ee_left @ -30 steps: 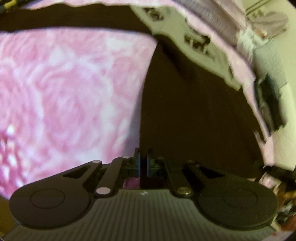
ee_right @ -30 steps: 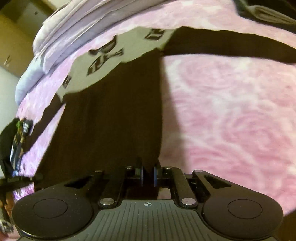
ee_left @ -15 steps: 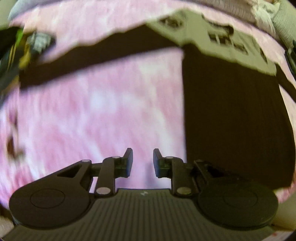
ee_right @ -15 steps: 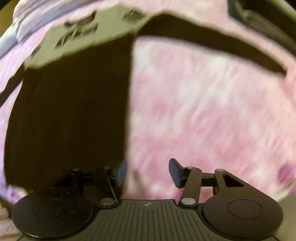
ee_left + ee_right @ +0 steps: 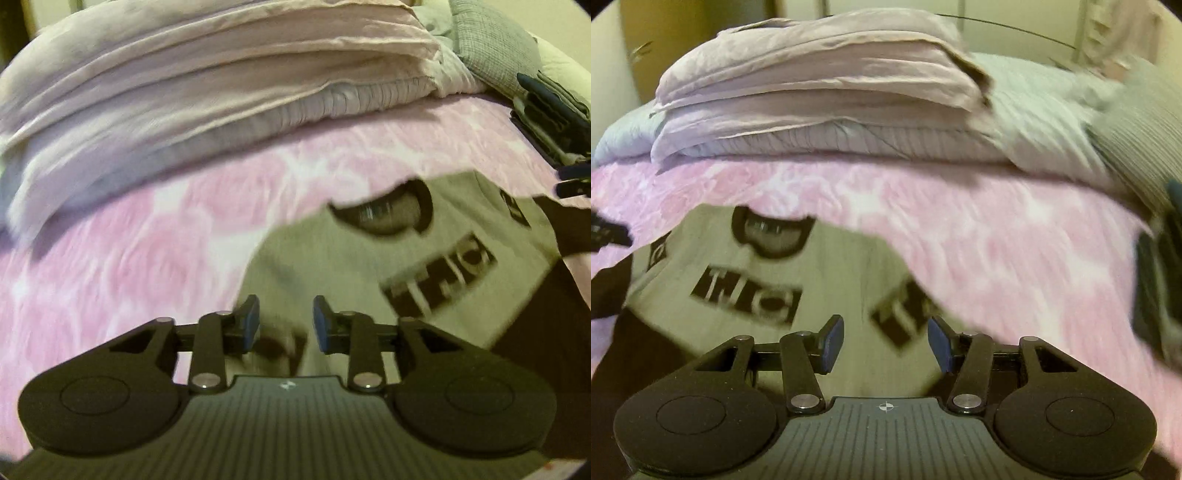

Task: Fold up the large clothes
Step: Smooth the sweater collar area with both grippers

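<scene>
The sweatshirt (image 5: 424, 280) lies flat on the pink bedspread (image 5: 147, 240), collar toward the stacked bedding (image 5: 221, 85). Both the left gripper (image 5: 284, 325) and right gripper (image 5: 884, 343) hover over its grey shoulders, fingers parted and empty — apparently lining up a grasp. The next move calls for lowering each onto a shoulder edge and pinching the cloth — then folding.

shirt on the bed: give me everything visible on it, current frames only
The shirt is a soft knit with a pale grey upper part, a black-trimmed round collar and black blocks with blurred pale lettering; the lower body and a sleeve are black. It lies flat, front up, on the pink patterned bedspread, collar towards the stacked pale bedding. The left hand-held gripper and right hand-held gripper are both open over its grey part, gripping nothing; contact with the fabric cannot be told.
</scene>
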Available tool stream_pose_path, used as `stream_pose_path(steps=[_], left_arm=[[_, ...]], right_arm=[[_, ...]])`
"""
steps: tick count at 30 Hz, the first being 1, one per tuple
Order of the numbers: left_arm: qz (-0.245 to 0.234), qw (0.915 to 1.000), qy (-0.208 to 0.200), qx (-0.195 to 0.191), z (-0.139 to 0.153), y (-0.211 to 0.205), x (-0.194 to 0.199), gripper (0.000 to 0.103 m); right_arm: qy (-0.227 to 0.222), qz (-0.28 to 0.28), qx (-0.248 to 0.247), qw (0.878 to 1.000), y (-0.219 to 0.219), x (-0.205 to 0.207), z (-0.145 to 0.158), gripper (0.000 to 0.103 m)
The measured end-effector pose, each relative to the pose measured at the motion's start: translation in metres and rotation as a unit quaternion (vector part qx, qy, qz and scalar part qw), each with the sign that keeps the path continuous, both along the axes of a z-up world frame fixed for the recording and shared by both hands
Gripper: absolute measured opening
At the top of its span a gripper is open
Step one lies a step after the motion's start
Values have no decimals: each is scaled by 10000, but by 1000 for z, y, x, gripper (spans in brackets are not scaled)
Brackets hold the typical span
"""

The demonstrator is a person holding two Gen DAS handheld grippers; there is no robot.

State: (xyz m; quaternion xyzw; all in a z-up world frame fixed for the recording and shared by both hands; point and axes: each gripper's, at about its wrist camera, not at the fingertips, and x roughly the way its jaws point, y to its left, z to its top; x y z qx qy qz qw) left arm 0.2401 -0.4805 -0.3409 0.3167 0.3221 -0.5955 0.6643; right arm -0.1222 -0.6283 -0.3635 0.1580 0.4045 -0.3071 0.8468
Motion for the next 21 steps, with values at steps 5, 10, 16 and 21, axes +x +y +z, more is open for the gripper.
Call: stream_pose_path(steps=[5,10,16,21], left_arm=[[-213,9997,35,80,-28,-48,10,51],[-457,9979,97,439,-58,-71,15,28],[-330,9988,-322,-160,-59,-75,17,8],[-63,9935,-1139,-55,-91,-95,4,17]], right_arm=[[136,466,-83,9988,-44,52,-36,48],[323,808,3,9962,-69,79,-74,47],[-276,731,254,9966,-96,62,-76,1],[-63,-85,339,9994,-111,60,-104,5]])
